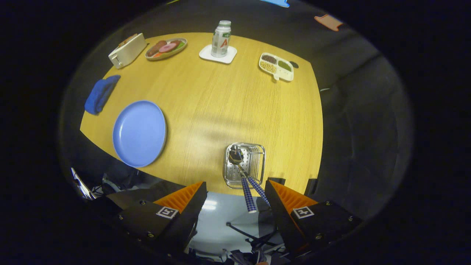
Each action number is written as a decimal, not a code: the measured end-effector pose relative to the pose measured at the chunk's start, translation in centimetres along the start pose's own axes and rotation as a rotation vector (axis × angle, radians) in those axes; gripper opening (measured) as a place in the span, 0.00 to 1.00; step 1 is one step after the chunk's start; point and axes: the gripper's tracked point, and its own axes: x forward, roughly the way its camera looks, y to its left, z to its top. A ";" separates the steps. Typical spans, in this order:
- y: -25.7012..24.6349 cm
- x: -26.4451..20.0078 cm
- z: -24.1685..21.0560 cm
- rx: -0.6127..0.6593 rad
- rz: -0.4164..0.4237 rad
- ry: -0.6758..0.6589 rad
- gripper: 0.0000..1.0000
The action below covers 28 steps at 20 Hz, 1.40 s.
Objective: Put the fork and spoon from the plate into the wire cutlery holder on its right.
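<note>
On the far left lies a soft blue cloth (100,94), folded, and beyond it a cream toaster (127,50). Next comes the round blue plate (139,133), smooth and matte, and it carries no cutlery. To its right on the wooden table (220,106) stands the wire cutlery holder (245,165), a shiny metal basket with thin bars and a perforated base. Inside it rest the spoon (236,156), with a polished bowl, and the fork (257,187), its head hidden among the wires; both have checked blue-and-white handles that lean out toward the gripper (235,193). The gripper's fingers stand wide apart and hold nothing. I judge that the placing is finished, so the next move is only to draw back without touching the handles.
</note>
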 end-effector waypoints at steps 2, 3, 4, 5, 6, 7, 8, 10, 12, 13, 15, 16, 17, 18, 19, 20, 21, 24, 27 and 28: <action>1.3 -1.5 1.9 0.038 0.004 -0.158 0.97; 1.7 -2.5 2.9 0.056 -0.001 -0.243 0.97; 2.1 -3.3 4.4 0.080 -0.001 -0.346 0.98; 2.4 -4.3 5.4 0.103 0.000 -0.434 0.97; 2.9 -5.8 6.1 0.126 0.010 -0.526 0.97; 3.2 -7.1 6.9 0.156 0.014 -0.621 0.98; 3.5 -8.6 7.8 0.188 0.021 -0.720 0.97; 4.0 -11.3 9.4 0.231 0.016 -0.922 0.97; 4.9 -14.1 10.4 0.243 0.005 -1.087 0.97; 5.1 -14.9 10.3 0.244 -0.010 -1.130 0.97; 6.8 -15.6 10.0 0.232 0.004 -1.173 0.97; 7.5 -16.2 10.1 0.230 0.023 -1.199 0.97; 8.4 -16.9 10.2 0.227 0.034 -1.230 0.97; 8.8 -17.5 10.4 0.215 0.029 -1.263 0.97; 9.3 -18.2 10.6 0.196 0.010 -1.291 0.97; 9.2 -18.6 10.8 0.220 -0.027 -1.302 0.97; 9.2 -18.6 10.5 0.271 -0.053 -1.300 0.97; 12.5 -17.7 10.8 0.192 -0.020 -1.276 0.97; 15.2 -18.7 12.0 0.181 0.038 -1.343 0.97; 15.8 -19.0 12.2 0.171 0.052 -1.376 0.97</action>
